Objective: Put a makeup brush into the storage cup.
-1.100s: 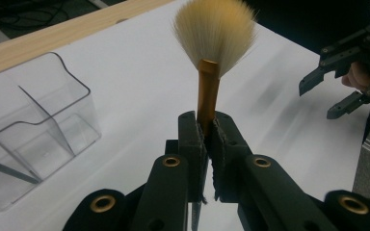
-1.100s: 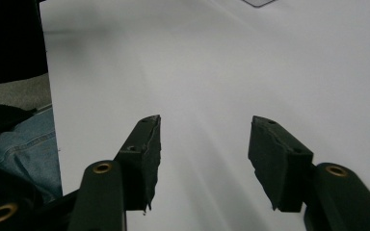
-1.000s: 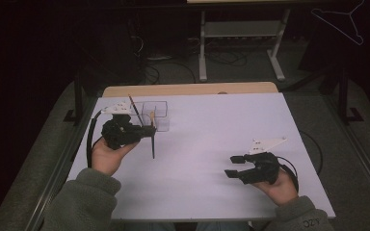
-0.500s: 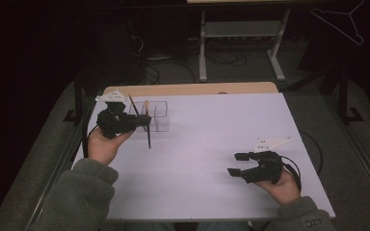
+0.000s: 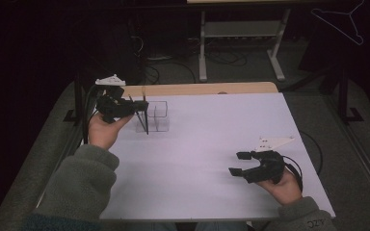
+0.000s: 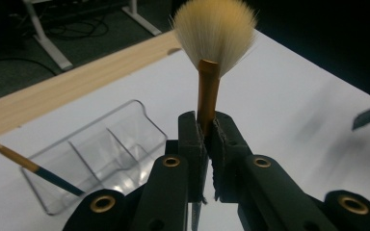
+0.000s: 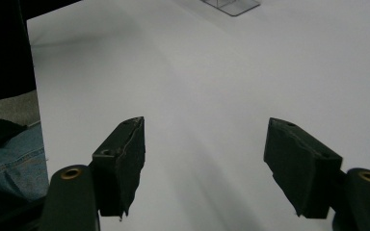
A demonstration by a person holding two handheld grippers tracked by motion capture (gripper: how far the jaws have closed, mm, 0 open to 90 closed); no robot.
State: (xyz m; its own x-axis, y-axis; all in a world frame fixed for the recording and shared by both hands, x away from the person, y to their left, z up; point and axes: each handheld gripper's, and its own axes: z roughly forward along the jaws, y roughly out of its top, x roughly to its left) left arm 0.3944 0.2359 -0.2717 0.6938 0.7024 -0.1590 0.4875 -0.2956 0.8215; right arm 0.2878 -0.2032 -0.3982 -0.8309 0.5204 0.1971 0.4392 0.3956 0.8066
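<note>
The left gripper [image 5: 142, 107] is clamped on the gold ferrule of a brush [image 6: 208, 94], just below its pale fan of bristles, and holds it beside the clear organiser [image 5: 154, 117] at the table's [image 5: 212, 144] far left; the dark handle hangs down just in front of the organiser. A second brush [image 6: 33, 166] already leans in one end compartment. The brush looks light and stiff along the handle, with soft bristles that would splay or bend if squeezed, so the ferrule or handle seems the right place to grip. The lacquered handle may be slippery and could swing in the pads. The right gripper [image 5: 239, 163] rests well away from the organiser, near the table's front right, jaws spread, just opened wider, nothing between them.
</note>
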